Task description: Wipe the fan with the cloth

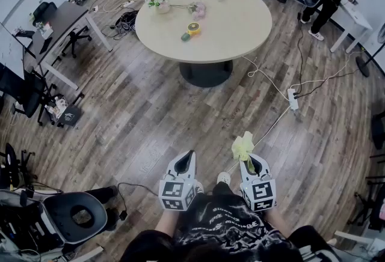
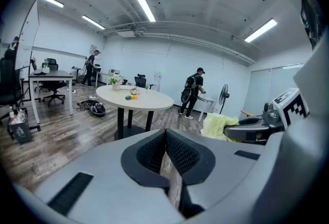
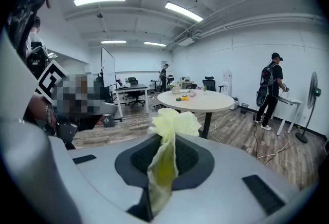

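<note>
Cloth (image 3: 174, 121): pale yellow, crumpled into a puff above the jaws, with a thin tail hanging between them; we hold it over the wood floor, well short of the round table (image 1: 240, 20).
Right gripper (image 3: 164, 146): clamped on the cloth.
Left gripper (image 2: 165, 138): jaws pressed together, nothing between them.
Table's near edge: a small yellow-and-green item (image 1: 192, 29).

Ahead of you, round pale surface (image 1: 234, 17) on dark pedestal (image 1: 206, 73), grey wood-plank floor (image 1: 138, 116). White walls (image 2: 169, 66), strip lights (image 2: 144, 4) overhead. Desk (image 1: 57, 23) and office chair (image 1: 21, 89) to your left; power strip (image 1: 293, 98) with cable lying right.
</note>
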Action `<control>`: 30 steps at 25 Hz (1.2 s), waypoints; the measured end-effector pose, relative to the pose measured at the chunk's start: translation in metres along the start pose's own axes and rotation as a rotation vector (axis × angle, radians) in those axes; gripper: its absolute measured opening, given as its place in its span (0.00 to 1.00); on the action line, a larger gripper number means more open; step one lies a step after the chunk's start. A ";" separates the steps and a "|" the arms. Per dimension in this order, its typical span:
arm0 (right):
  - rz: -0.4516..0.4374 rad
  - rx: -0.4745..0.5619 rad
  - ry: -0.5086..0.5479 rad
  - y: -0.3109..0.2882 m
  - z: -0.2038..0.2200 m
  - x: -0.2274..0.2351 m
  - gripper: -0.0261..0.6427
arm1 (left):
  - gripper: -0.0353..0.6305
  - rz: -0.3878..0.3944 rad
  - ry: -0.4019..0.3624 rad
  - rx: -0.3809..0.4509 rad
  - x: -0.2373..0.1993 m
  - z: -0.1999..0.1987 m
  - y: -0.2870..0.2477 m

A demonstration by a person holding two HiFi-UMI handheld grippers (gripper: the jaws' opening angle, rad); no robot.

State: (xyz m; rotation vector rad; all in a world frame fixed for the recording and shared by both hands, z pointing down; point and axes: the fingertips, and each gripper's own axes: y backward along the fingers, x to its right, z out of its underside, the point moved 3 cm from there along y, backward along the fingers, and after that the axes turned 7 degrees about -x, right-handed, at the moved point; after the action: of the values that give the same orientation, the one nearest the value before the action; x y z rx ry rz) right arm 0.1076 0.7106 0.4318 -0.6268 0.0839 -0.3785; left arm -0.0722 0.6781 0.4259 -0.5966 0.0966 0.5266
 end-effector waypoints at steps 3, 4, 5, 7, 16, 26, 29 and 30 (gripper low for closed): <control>-0.015 -0.008 0.007 0.000 -0.003 -0.001 0.11 | 0.08 0.001 0.003 -0.003 0.003 -0.004 -0.001; -0.016 -0.010 0.008 0.001 -0.004 -0.001 0.11 | 0.09 0.000 0.001 -0.004 0.003 -0.004 0.000; -0.017 -0.011 0.010 0.001 -0.004 -0.001 0.11 | 0.09 -0.002 -0.002 -0.005 0.003 -0.004 0.000; -0.018 -0.011 0.010 0.001 -0.005 -0.001 0.11 | 0.09 -0.009 -0.005 -0.006 0.002 -0.003 0.002; -0.039 0.049 0.050 0.006 -0.008 0.008 0.11 | 0.09 -0.029 0.050 0.041 0.012 0.000 0.001; -0.066 0.096 0.054 0.003 -0.019 0.034 0.11 | 0.55 0.027 0.048 0.030 0.041 -0.004 -0.020; -0.074 0.102 0.059 0.000 -0.021 0.044 0.12 | 0.57 0.021 0.047 0.026 0.045 -0.007 -0.027; -0.076 0.103 0.067 -0.002 -0.021 0.047 0.12 | 0.57 0.017 0.046 0.030 0.045 -0.008 -0.030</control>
State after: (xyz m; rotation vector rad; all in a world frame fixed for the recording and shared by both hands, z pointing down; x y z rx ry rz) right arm 0.1468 0.6804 0.4174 -0.5165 0.1045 -0.4741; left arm -0.0179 0.6728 0.4236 -0.5794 0.1531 0.5276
